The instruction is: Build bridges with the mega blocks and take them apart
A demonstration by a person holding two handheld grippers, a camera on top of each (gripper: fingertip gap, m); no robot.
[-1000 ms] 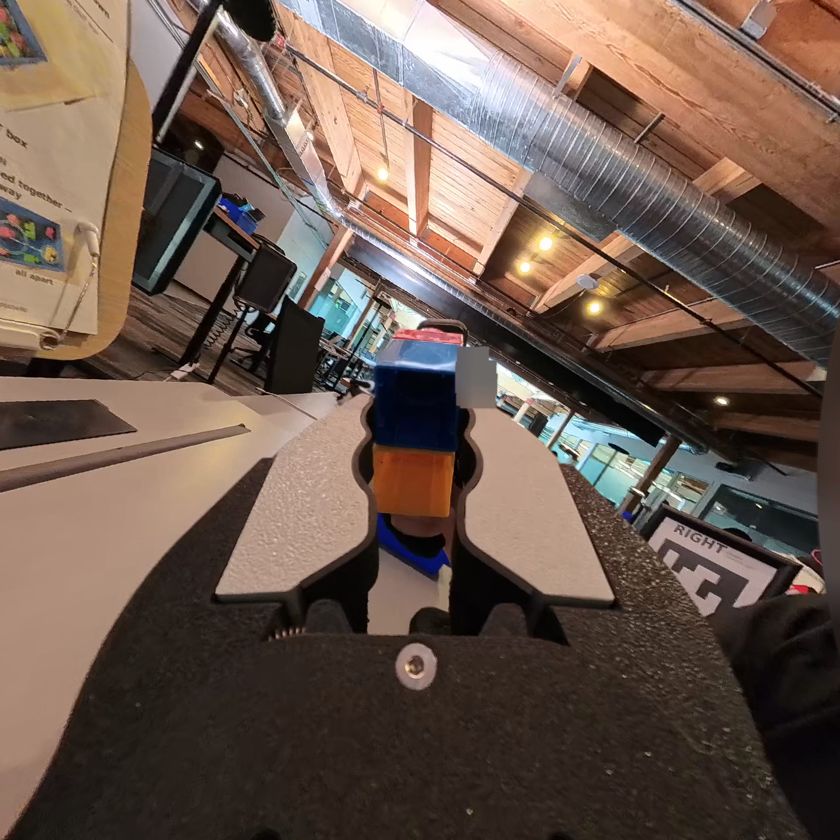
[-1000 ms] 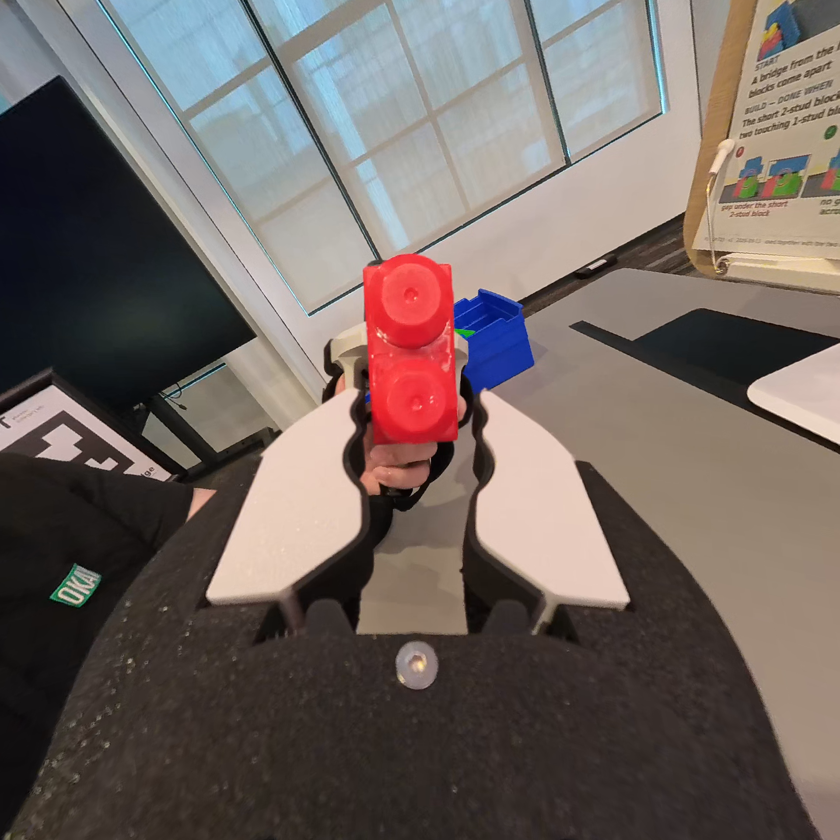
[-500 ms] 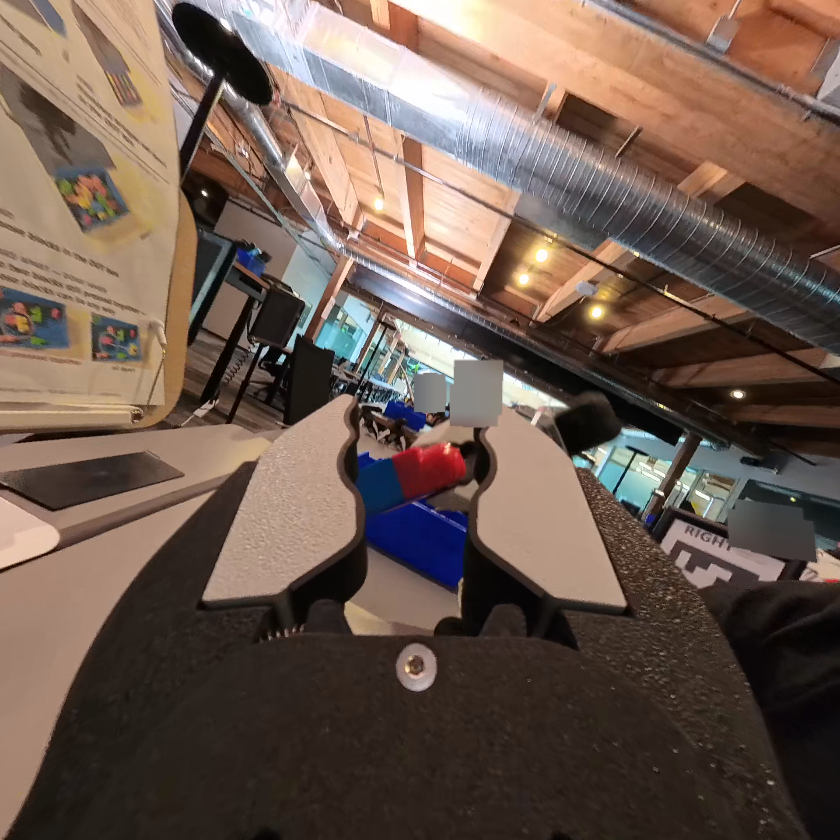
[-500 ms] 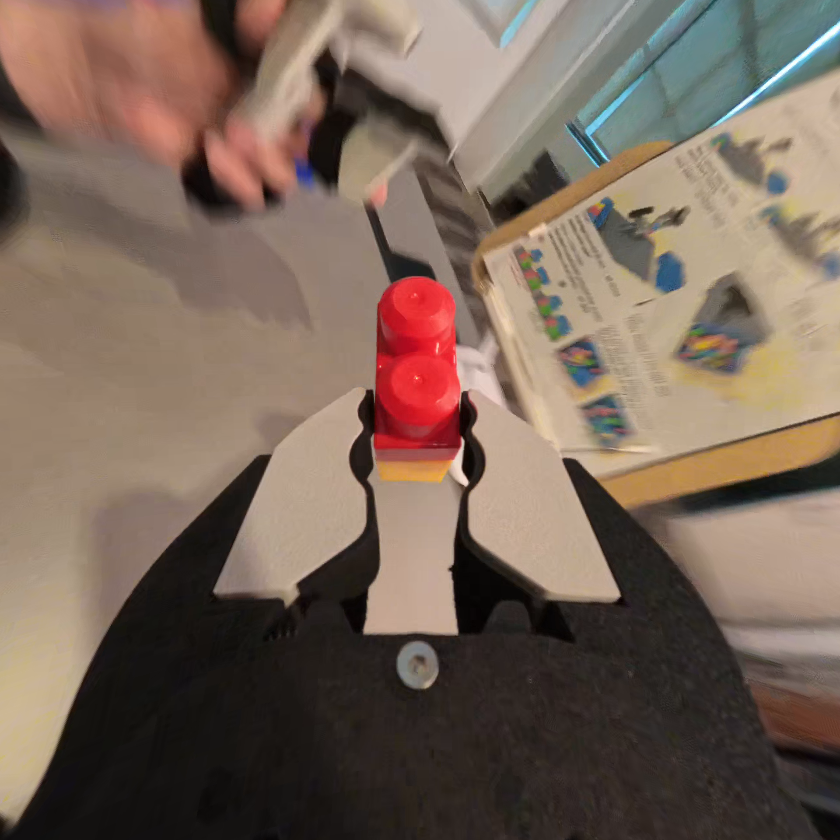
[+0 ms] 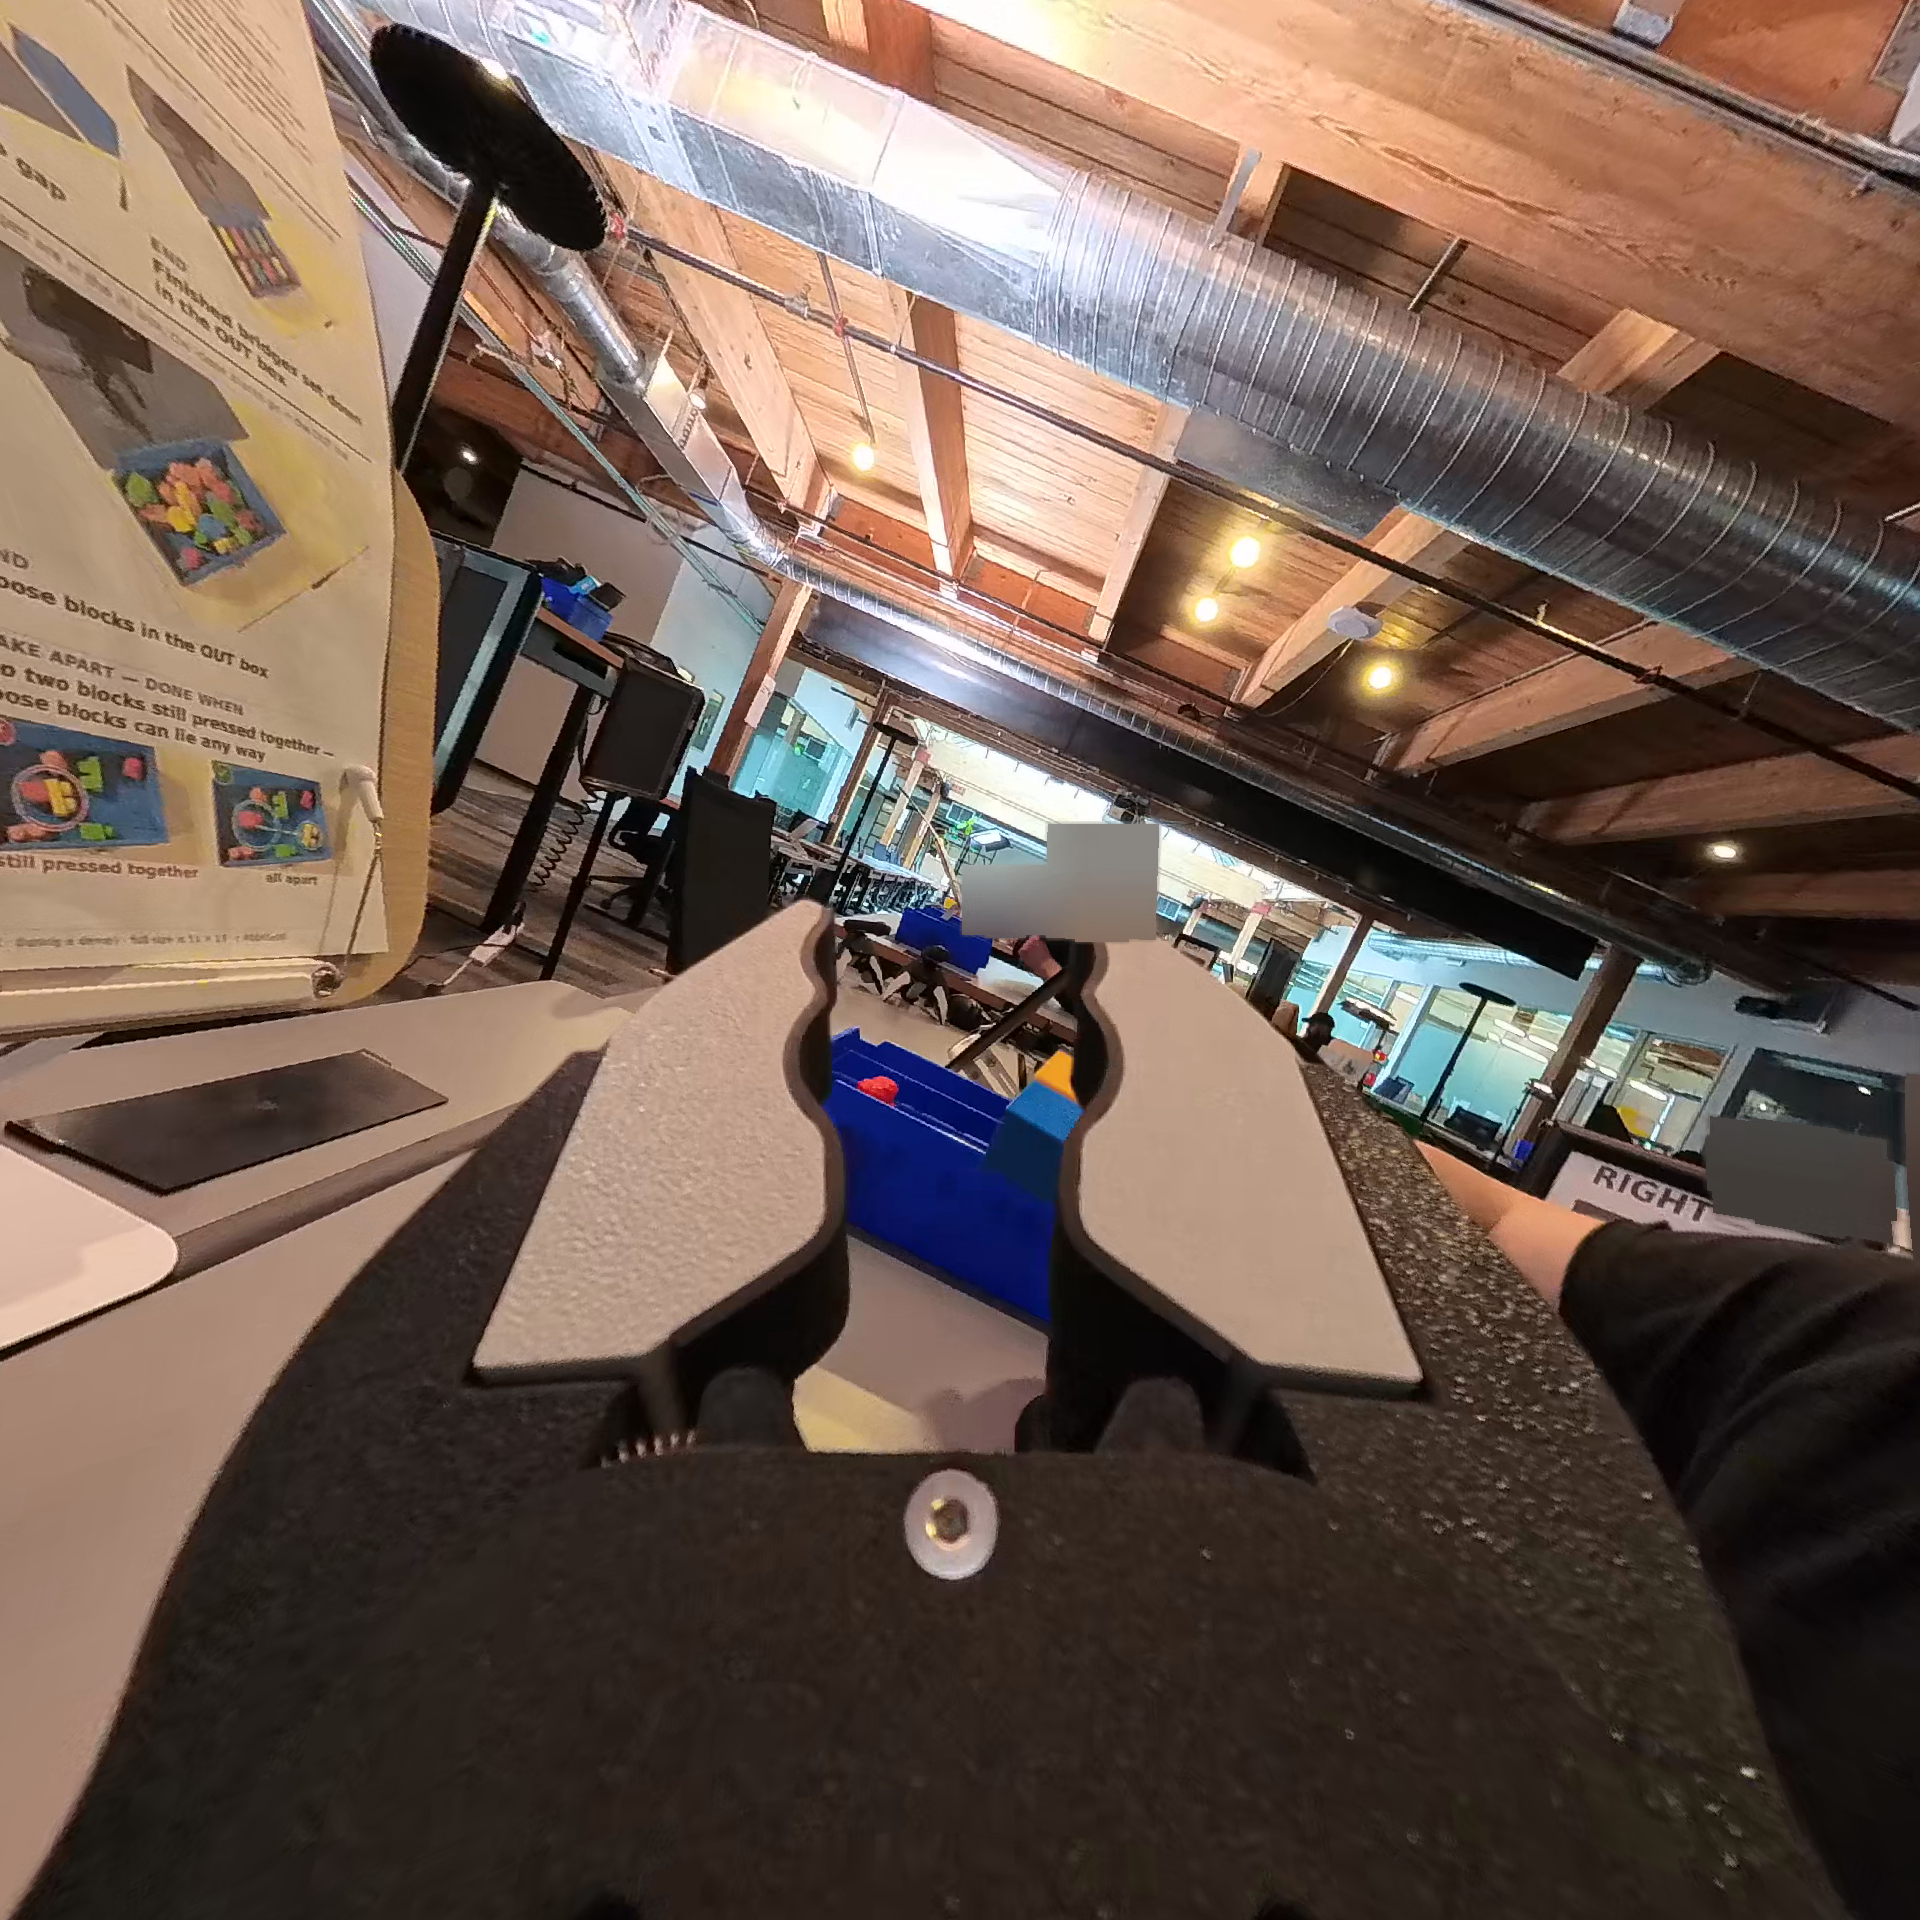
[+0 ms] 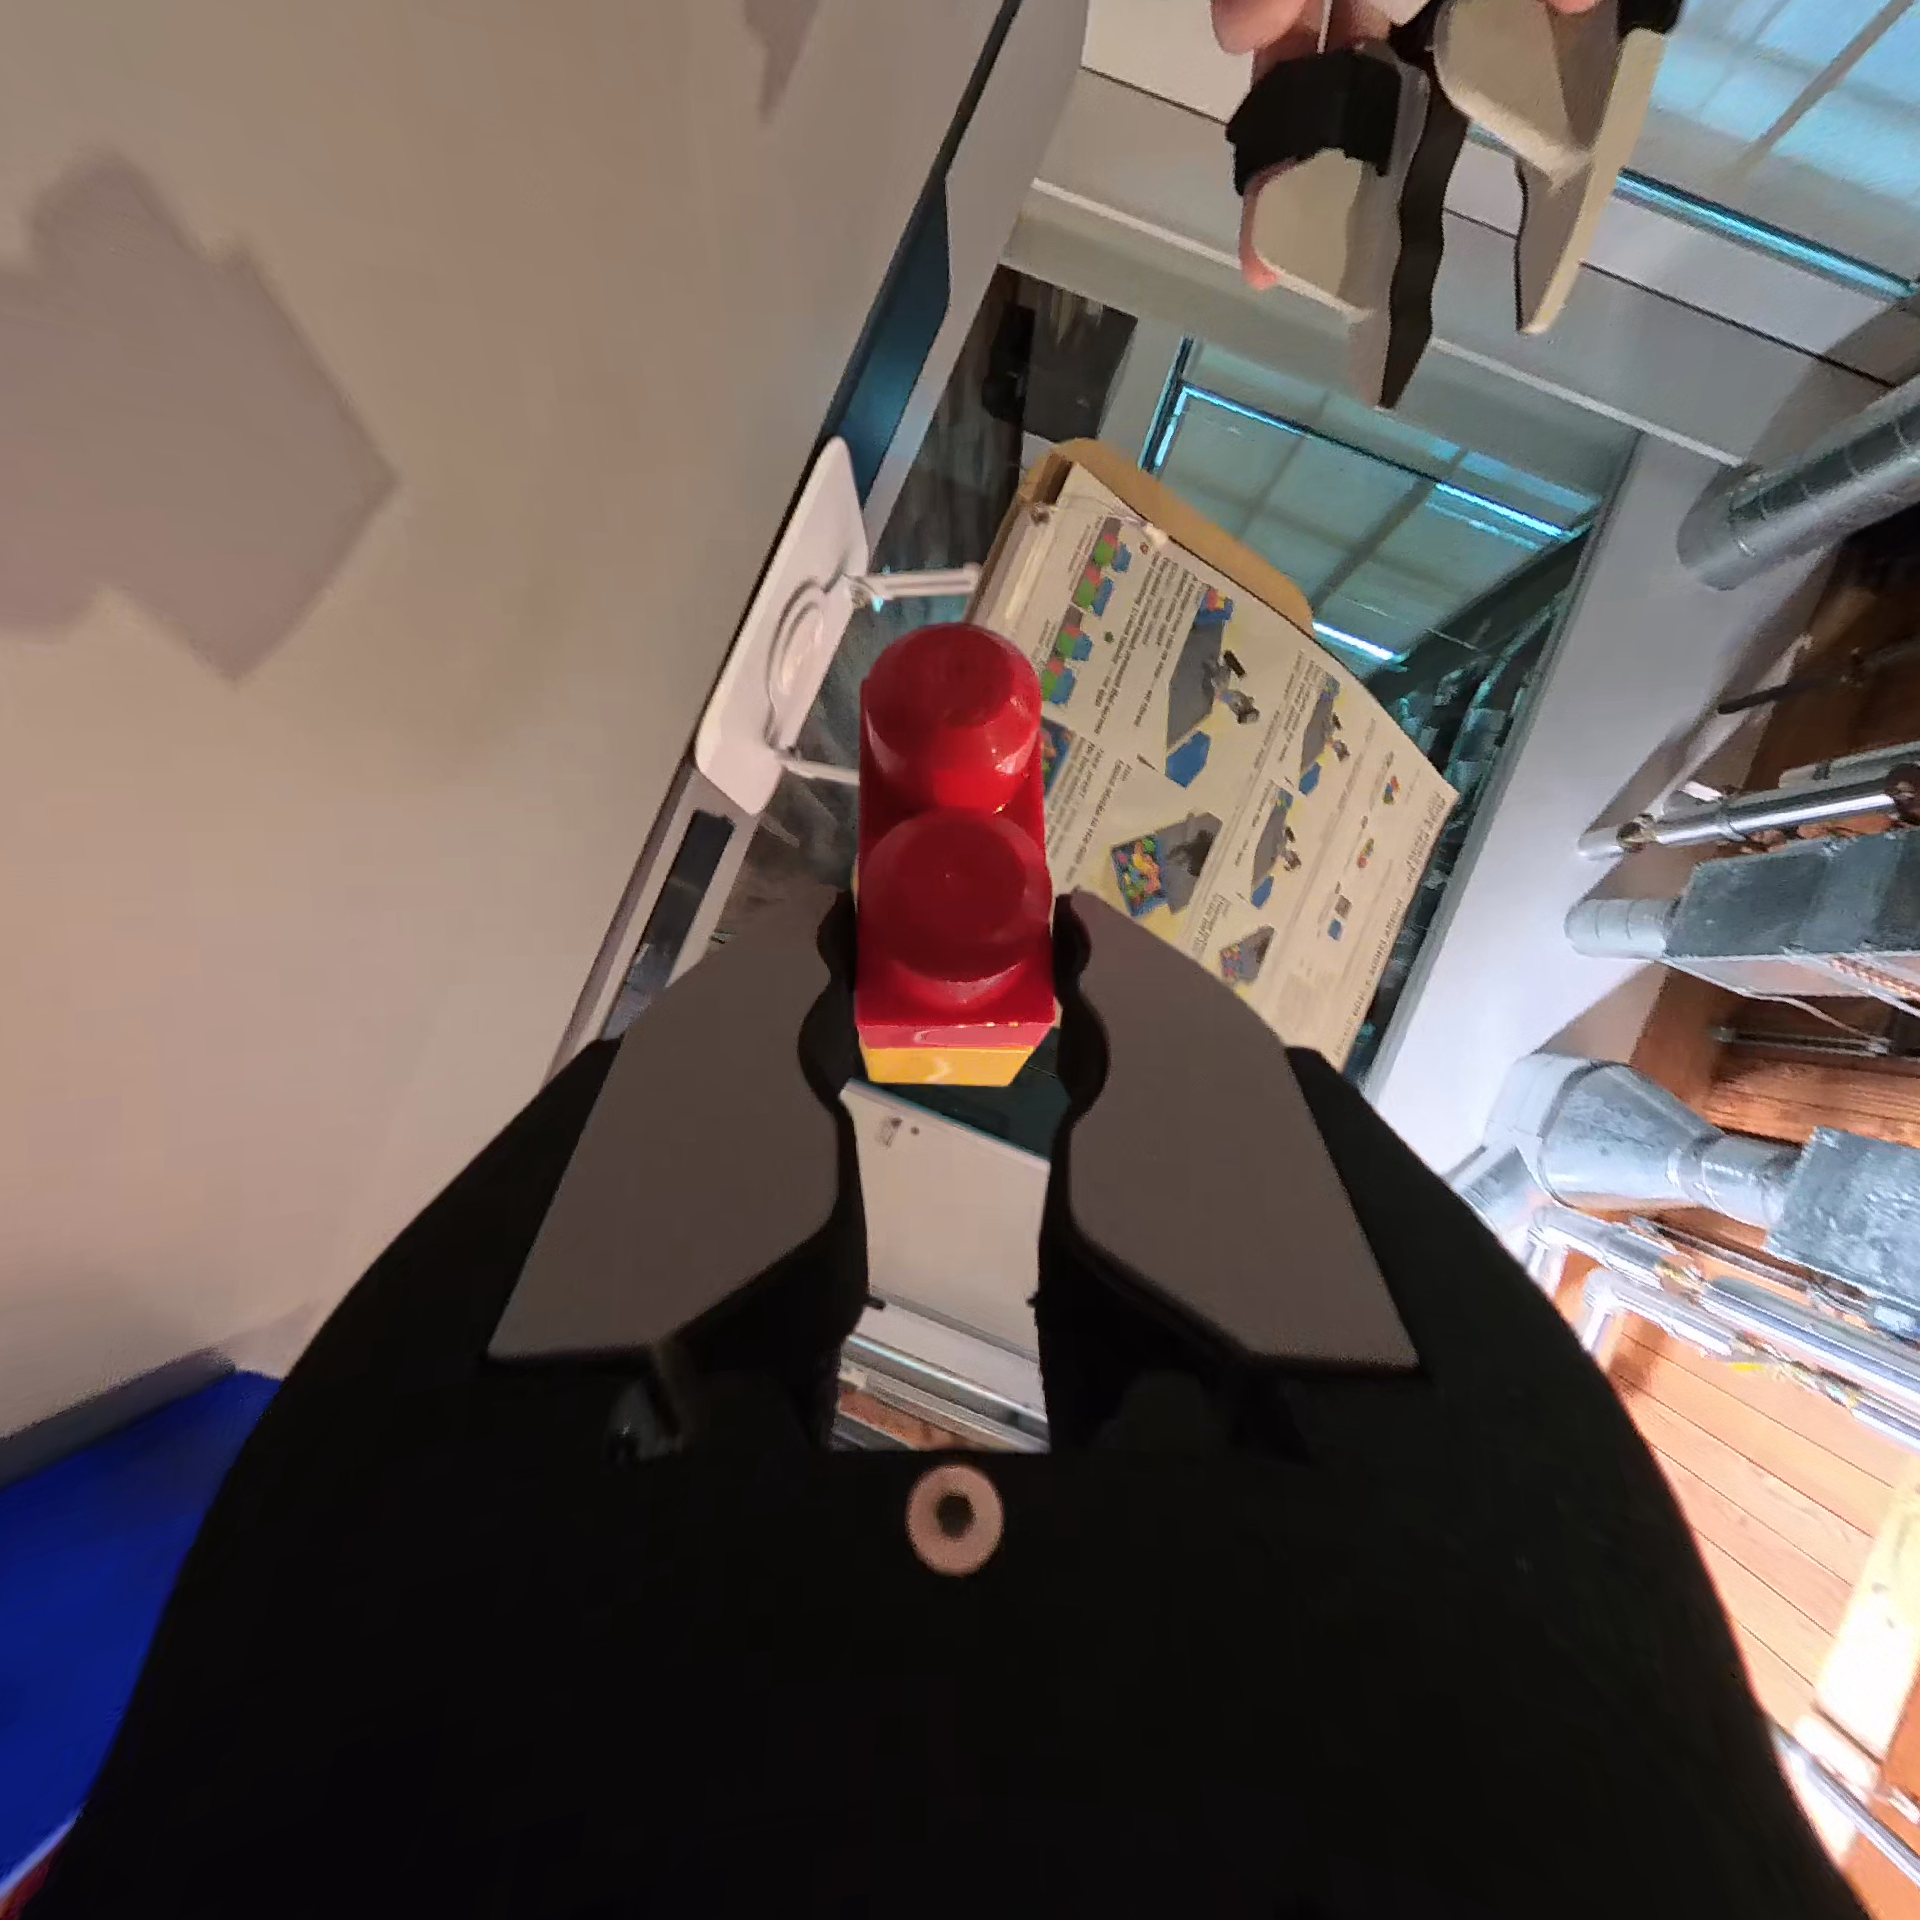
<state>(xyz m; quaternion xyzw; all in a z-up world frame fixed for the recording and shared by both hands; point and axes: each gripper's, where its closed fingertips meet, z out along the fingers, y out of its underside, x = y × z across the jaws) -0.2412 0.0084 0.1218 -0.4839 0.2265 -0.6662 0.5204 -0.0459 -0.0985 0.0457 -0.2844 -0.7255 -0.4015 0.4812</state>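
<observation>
Since the frame a second ago, your left gripper (image 5: 951,1039) has let go of the blue-and-orange stack and now stands open and empty, jaws spread, aimed over the surface (image 5: 156,1455) toward the blue bin (image 5: 925,1174). Your right gripper (image 6: 951,977) has rolled hard over, so its view now shows the surface tilted at the left and an instruction sheet (image 6: 1226,790) behind.

The right gripper is closed on the red block (image 6: 951,862), a two-stud piece, gripped at its near end with both studs facing the camera. A yellow block (image 6: 940,1062) is pressed against its underside. In the left view a blue block (image 5: 1034,1127) with an orange piece (image 5: 1058,1070) beyond it shows at the bin's rim, partly hidden by the right finger; whether it rests in the bin or is held cannot be told. One small red piece (image 5: 878,1088) lies inside the bin.

The step in hand is probably separation of red from yellow. Bring the open left gripper square onto the yellow block, close fully, then peel by rocking from one end rather than pulling straight. Keep the pair over the bin so a freed block drops in.
</observation>
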